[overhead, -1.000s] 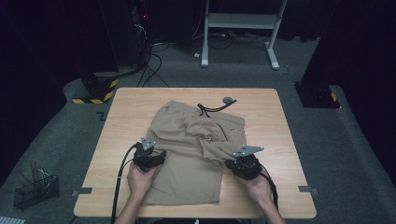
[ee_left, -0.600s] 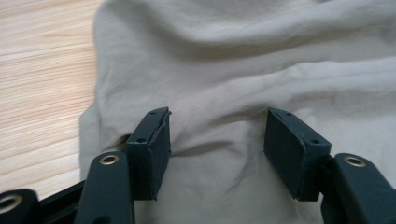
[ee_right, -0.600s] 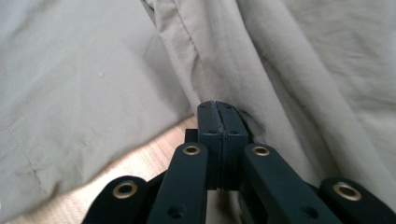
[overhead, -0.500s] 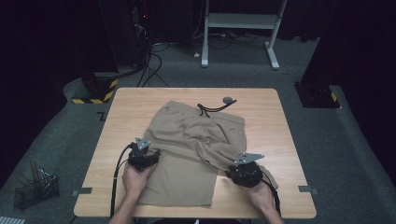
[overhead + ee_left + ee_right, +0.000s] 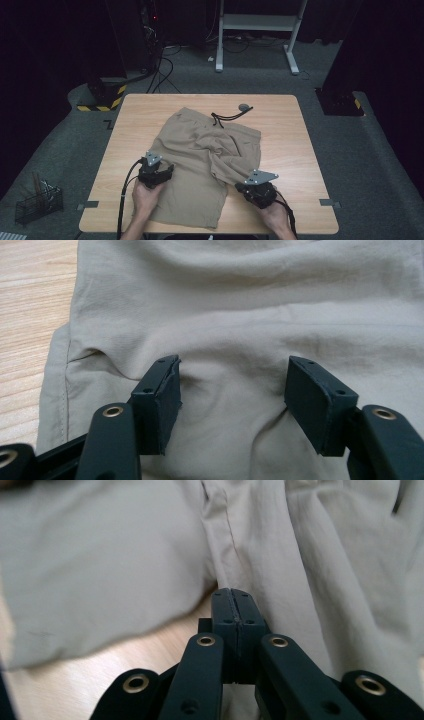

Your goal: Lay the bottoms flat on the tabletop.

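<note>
Khaki shorts (image 5: 200, 150) lie spread on the wooden table (image 5: 290, 130), waistband at the far side with a black drawstring (image 5: 227, 118). My left gripper (image 5: 165, 171) rests on the near left leg of the shorts (image 5: 240, 315). In the left gripper view this gripper (image 5: 230, 385) stands open, its pads pressed onto wrinkled cloth. My right gripper (image 5: 241, 188) sits at the near right leg. In the right gripper view it (image 5: 234, 600) is shut, with a seamed fold of the shorts (image 5: 260, 540) running into its tip.
A small grey round object (image 5: 243, 106) lies at the end of the drawstring near the table's far edge. On the floor, a wire basket (image 5: 37, 202) stands at the left and a white table frame (image 5: 255, 25) stands beyond the table.
Both hands have drawn back toward the near edge. The right gripper has moved nearer with the right leg's fabric trailing after it; the left has shifted left and nearer on the cloth.
</note>
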{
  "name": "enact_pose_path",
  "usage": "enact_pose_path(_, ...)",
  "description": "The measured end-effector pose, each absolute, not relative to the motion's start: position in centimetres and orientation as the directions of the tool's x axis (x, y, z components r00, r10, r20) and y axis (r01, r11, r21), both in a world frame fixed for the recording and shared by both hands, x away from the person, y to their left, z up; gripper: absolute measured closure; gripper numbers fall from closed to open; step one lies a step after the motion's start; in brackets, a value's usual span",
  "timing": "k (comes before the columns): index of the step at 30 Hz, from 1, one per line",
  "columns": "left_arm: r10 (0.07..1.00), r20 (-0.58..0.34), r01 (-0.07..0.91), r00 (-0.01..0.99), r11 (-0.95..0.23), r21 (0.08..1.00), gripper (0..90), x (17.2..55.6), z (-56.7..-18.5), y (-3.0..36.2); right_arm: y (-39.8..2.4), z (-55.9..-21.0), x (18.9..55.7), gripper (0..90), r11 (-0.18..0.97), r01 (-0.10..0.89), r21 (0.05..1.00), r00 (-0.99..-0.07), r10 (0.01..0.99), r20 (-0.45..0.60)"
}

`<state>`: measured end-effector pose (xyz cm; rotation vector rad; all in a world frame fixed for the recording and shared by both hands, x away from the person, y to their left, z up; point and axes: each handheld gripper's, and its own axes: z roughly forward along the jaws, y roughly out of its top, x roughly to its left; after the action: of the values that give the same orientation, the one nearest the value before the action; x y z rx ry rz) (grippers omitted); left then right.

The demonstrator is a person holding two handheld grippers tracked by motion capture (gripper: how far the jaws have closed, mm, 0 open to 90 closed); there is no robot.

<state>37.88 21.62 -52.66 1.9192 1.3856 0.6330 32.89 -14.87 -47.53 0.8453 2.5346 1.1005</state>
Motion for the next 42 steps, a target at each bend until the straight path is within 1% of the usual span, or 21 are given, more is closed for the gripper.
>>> enact_pose_path(3, 0.949, -0.002, 0.62, 0.317, -0.205, 0.758, 38.4, 37.9, -52.7, 21.6, -14.3, -46.9, 32.4, 89.1, 0.527, 0.403, 0.748, -0.808, 0.59, 0.019)
enact_pose_path(5, 0.949, -0.002, 0.62, 0.316, -0.205, 0.757, 38.3, 37.9, -52.7, 21.6, -13.7, -47.5, 32.6, 77.9, 0.55, 0.443, 0.708, -0.842, 0.526, 0.118)
enact_pose_path(7, 0.949, -0.004, 0.621, 0.317, -0.204, 0.757, 38.0, 37.9, -52.7, 21.6, -13.4, -48.1, 32.2, 77.4, 0.582, 0.411, 0.702, -0.853, 0.516, 0.071)
enact_pose_path(9, 0.949, -0.002, 0.62, 0.315, -0.204, 0.757, 37.8, 37.9, -52.7, 21.6, -15.0, -47.6, 32.2, 75.5, 0.497, 0.438, 0.749, -0.818, 0.566, 0.102)
enact_pose_path(10, 0.949, -0.001, 0.62, 0.314, -0.204, 0.757, 37.6, 37.9, -52.7, 21.6, -15.9, -47.3, 32.3, 72.4, 0.452, 0.452, 0.769, -0.794, 0.596, 0.116)
enact_pose_path(12, 0.95, -0.001, 0.62, 0.313, -0.204, 0.757, 37.5, 37.9, -52.7, 21.6, -18.7, -46.7, 32.9, 66.4, 0.351, 0.489, 0.798, -0.705, 0.699, 0.125)
enact_pose_path(13, 0.95, -0.001, 0.62, 0.314, -0.204, 0.757, 37.5, 37.9, -52.7, 21.6, -20.1, -46.7, 33.5, 65.5, 0.31, 0.519, 0.797, -0.647, 0.752, 0.129)
enact_pose_path(17, 0.95, -0.002, 0.621, 0.312, -0.203, 0.757, 37.2, 37.9, -52.7, 21.6, -22.7, -48.1, 36.2, 63.9, 0.265, 0.627, 0.733, -0.521, 0.842, 0.141)
enact_pose_path(20, 0.95, -0.002, 0.621, 0.311, -0.202, 0.757, 37.1, 37.9, -52.7, 21.6, -22.4, -49.2, 38.1, 59.2, 0.265, 0.671, 0.692, -0.511, 0.842, 0.173)
enact_pose_path(23, 0.95, -0.001, 0.622, 0.311, -0.203, 0.756, 37.1, 37.9, -52.7, 21.6, -20.6, -49.6, 39.6, 51.6, 0.288, 0.679, 0.675, -0.531, 0.828, 0.18)
enact_pose_path(24, 0.95, -0.002, 0.622, 0.311, -0.202, 0.757, 37.1, 37.9, -52.7, 21.6, -19.9, -49.9, 40.3, 51.9, 0.306, 0.691, 0.655, -0.529, 0.831, 0.17)
enact_pose_path(25, 0.95, -0.002, 0.623, 0.311, -0.203, 0.756, 37.1, 37.9, -52.7, 21.6, -19.1, -50.4, 41.1, 57.4, 0.329, 0.7, 0.633, -0.522, 0.842, 0.139)
enact_pose_path(26, 0.95, -0.002, 0.622, 0.311, -0.202, 0.757, 37.1, 37.9, -52.7, 21.6, -18.7, -50.6, 41.6, 65.8, 0.351, 0.705, 0.616, -0.521, 0.846, 0.114)
enact_pose_path(28, 0.951, -0.003, 0.622, 0.31, -0.201, 0.757, 37.0, 37.9, -52.7, 21.6, -18.1, -50.6, 42.6, 86.0, 0.404, 0.673, 0.619, -0.54, 0.841, 0.038)
enact_pose_path(29, 0.951, -0.001, 0.622, 0.309, -0.201, 0.757, 37.0, 38.0, -52.7, 21.6, -18.0, -50.5, 43.2, 89.0, 0.432, 0.663, 0.612, -0.555, 0.832, 0.014)
enact_pose_path(31, 0.953, -0.008, 0.624, 0.302, -0.192, 0.758, 37.4, 38.1, -52.7, 21.7, -17.6, -49.9, 44.8, 89.7, 0.493, 0.629, 0.601, -0.553, 0.827, -0.099)
enact_pose_path(35, 0.957, 0.007, 0.627, 0.289, -0.195, 0.754, 38.1, 39.1, -52.7, 21.8, -19.2, -47.8, 49.0, 89.8, 0.474, 0.62, 0.625, -0.474, 0.861, -0.183)
enact_pose_path(38, 0.959, 0.013, 0.628, 0.284, -0.197, 0.753, 37.8, 40.3, -52.6, 21.8, -20.8, -46.4, 52.3, 89.7, 0.428, 0.627, 0.651, -0.382, 0.897, -0.222)
enact_pose_path(40, 0.96, 0.012, 0.632, 0.28, -0.194, 0.75, 36.6, 41.1, -52.6, 21.6, -21.5, -46.4, 54.0, 89.2, 0.419, 0.638, 0.646, -0.343, 0.906, -0.249)
enact_pose_path(41, 0.964, 0.006, 0.635, 0.265, -0.179, 0.751, 35.9, 41.4, -52.6, 21.6, -21.7, -46.7, 54.6, 88.1, 0.416, 0.652, 0.634, -0.335, 0.908, -0.252)
enact_pose_path(42, 0.965, 0.003, 0.637, 0.261, -0.175, 0.751, 35.9, 41.5, -52.6, 21.6, -22.0, -47.1, 54.9, 82.9, 0.4, 0.669, 0.627, -0.342, 0.914, -0.219)
